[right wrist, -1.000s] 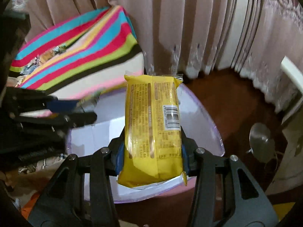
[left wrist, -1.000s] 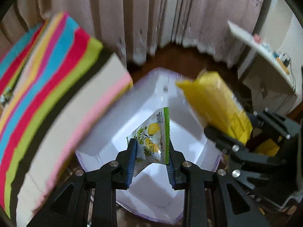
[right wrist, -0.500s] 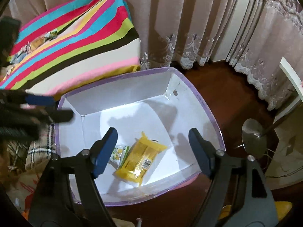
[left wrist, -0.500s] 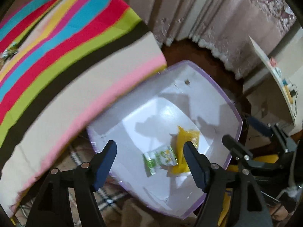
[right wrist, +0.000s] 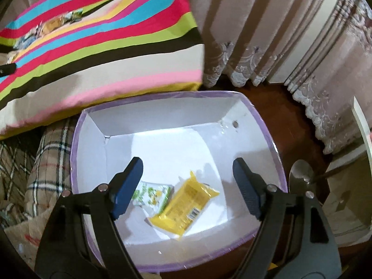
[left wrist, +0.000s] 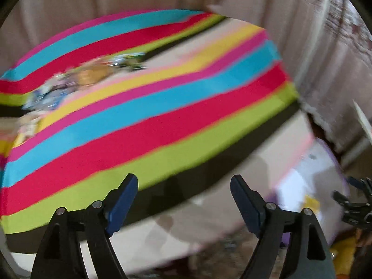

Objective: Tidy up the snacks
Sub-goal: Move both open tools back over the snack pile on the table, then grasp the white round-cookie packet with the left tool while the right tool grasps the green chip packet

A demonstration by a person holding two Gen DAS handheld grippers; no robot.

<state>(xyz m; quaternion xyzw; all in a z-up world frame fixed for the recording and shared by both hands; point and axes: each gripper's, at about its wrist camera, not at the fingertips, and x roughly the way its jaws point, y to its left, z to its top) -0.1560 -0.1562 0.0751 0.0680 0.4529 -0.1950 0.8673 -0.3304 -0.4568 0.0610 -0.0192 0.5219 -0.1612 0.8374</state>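
Snack packets (right wrist: 50, 24) lying on striped cushion (right wrist: 104, 37): light, crinkly, slippery; taking by flat middle. Both claws, left gripper (left wrist: 183, 200) and right gripper (right wrist: 188, 183), having just been opening, standing apart, empty.

The white bin (right wrist: 274, 153) is lying open from above, the striped bed (right wrist: 111, 53) crowding its far rim, curtains (right wrist: 267, 34) standing behind.

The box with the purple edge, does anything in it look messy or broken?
Nothing broken. In the box, the yellow packet lies slanted, its corner overlapping the green-and-white packet. They just look dropped in, not lined up.
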